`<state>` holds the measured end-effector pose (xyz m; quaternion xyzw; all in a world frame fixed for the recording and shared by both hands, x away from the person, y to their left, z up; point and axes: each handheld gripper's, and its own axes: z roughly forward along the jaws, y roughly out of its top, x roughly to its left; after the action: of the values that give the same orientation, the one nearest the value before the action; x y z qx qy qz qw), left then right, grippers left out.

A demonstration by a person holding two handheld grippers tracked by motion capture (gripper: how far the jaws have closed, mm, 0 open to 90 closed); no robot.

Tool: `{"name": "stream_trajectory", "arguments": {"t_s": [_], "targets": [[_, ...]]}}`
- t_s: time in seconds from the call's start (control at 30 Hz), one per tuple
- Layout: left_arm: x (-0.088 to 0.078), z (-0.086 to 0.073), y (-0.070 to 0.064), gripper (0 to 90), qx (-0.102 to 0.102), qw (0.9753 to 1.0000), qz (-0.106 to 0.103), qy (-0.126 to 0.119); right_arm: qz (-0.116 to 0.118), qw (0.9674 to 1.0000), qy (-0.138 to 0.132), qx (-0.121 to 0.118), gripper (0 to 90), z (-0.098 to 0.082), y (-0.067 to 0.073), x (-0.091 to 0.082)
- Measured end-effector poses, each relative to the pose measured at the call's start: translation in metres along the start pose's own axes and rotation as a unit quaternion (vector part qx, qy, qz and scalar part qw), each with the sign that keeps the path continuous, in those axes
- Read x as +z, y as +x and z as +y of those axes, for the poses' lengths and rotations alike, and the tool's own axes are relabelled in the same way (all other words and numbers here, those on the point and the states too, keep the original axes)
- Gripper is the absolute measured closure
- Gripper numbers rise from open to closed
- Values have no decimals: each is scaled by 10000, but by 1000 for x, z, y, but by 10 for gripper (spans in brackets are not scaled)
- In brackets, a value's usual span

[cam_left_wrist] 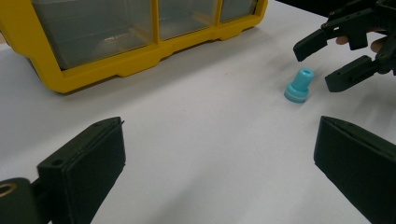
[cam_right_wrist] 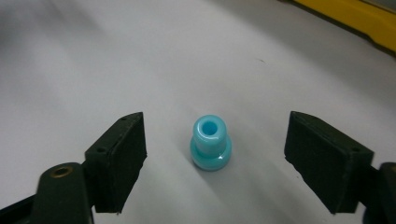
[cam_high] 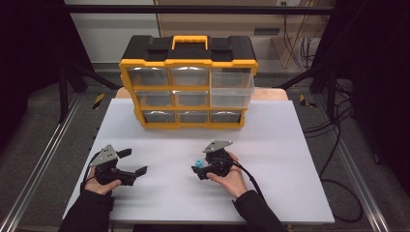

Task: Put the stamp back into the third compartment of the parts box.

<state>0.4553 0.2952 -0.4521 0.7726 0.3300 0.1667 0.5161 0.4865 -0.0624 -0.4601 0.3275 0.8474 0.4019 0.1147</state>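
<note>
The drawer cabinet is being carried at the bench's upper centre; the small spool is being flanked below by the right tongs, left tongs lower left.

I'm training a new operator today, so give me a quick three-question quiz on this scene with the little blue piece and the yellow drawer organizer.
1. True or false: the right gripper already clamps the blue piece.
2. Which drawer of the yellow organizer is pulled out? A) top right B) bottom left C) middle
3. Fill in: the left gripper has its jaws ____ over the white table.

Key
1. False: the piece stands upright between the jaws, with gaps on both sides.
2. A, the top right drawer.
3. Open, with nothing between them.
</note>
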Motion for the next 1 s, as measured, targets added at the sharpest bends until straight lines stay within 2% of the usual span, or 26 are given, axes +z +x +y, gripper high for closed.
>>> {"name": "stream_trajectory", "arguments": {"t_s": [0.3,0.67,0.8,1.0], "targets": [[-1,0,0,18,-5,10000,11,-9,-23,10000,29,43,360,-1,-4,2],[0,0,0,18,5,10000,7,11,182,9997,172,81,497,-1,-4,6],[0,0,0,18,5,10000,0,-6,202,9995,201,137,555,1,-4,6],[0,0,0,18,8,10000,4,4,190,9994,259,99,630,0,-4,8]]}}
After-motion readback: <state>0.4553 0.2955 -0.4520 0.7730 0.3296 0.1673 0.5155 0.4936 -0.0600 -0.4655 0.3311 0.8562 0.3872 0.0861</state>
